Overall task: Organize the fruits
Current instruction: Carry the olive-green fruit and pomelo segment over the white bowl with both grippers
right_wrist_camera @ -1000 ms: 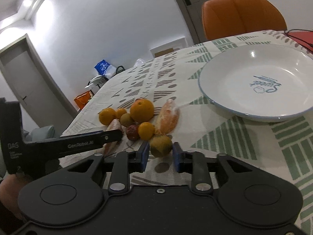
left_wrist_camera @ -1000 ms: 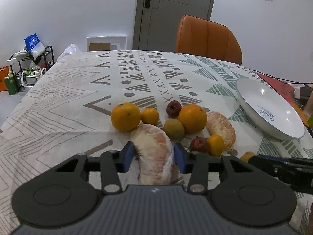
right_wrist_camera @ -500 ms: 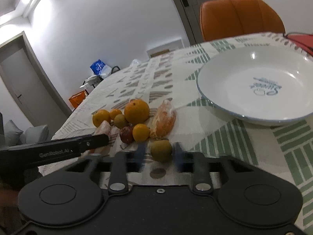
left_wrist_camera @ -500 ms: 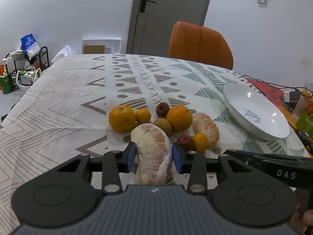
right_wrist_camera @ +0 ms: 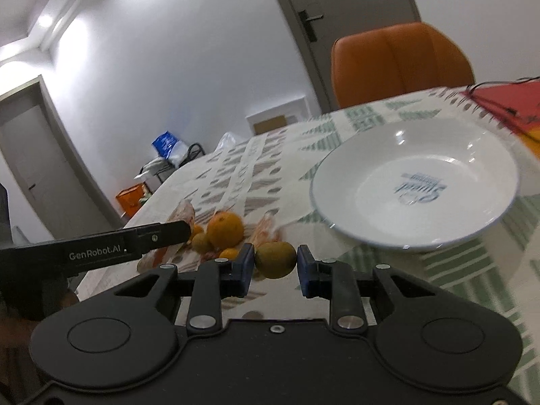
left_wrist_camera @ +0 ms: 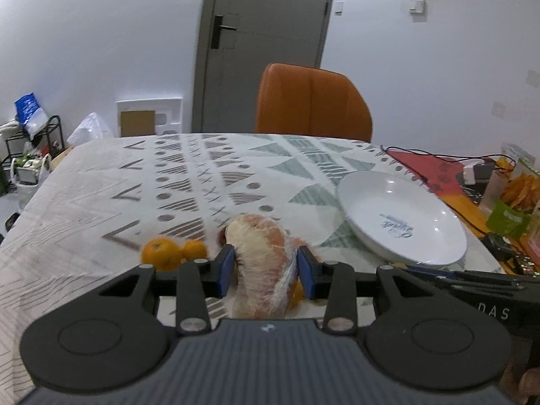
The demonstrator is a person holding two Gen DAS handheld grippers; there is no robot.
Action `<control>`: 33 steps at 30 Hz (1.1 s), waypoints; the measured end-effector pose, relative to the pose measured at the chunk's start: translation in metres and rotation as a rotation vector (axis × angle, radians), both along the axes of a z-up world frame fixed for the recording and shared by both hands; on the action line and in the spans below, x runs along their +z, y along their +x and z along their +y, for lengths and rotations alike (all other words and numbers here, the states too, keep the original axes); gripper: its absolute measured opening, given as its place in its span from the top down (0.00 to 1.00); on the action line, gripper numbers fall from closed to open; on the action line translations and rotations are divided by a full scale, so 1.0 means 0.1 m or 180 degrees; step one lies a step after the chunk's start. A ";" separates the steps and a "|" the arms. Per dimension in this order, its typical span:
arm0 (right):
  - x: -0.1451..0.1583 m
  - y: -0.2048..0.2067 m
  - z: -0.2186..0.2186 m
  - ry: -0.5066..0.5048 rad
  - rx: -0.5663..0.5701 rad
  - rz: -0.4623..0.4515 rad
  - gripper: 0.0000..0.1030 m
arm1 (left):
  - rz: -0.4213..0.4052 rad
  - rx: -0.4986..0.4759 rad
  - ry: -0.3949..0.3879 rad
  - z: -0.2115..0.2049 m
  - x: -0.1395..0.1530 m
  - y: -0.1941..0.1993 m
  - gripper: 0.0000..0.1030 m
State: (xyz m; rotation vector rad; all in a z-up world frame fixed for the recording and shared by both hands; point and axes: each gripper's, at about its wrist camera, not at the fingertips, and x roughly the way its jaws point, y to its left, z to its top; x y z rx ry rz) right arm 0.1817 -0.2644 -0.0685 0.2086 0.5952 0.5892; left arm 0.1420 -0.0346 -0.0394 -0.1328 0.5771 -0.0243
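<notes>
My left gripper is shut on a peeled, plastic-wrapped pomelo segment and holds it above the table. Below and left of it lie an orange and a small tangerine. My right gripper is shut on a greenish-brown round fruit, lifted off the cloth. Behind it on the table remain a big orange, another green fruit, a tangerine and a second peeled segment. The white plate stands to the right, with nothing in it.
An orange chair stands at the table's far side. A red mat with cables, snack packets and small devices crowd the right edge. The left gripper's body reaches across the left of the right wrist view.
Both grippers have risen from the table with their fruit: the left with the pomelo segment, the right with the green fruit. Both views now tilt up toward the plate.
</notes>
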 end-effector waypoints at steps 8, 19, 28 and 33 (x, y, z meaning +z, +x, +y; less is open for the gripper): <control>0.08 0.02 -0.27 0.0032 -0.0248 -0.0120 0.75 | -0.0049 -0.0178 0.0041 -0.32 0.04 0.14 0.62; 0.11 0.08 -0.60 0.0079 -0.0486 -0.0193 0.75 | -0.0119 -0.0372 0.0064 -0.72 0.08 0.31 0.62; 0.08 0.17 -0.78 0.0109 -0.0597 -0.0197 0.75 | -0.0103 -0.0463 0.0088 -0.91 0.06 0.47 0.62; 0.06 0.20 -0.83 0.0106 -0.0636 -0.0189 0.75 | -0.0088 -0.0503 0.0086 -1.00 0.04 0.56 0.62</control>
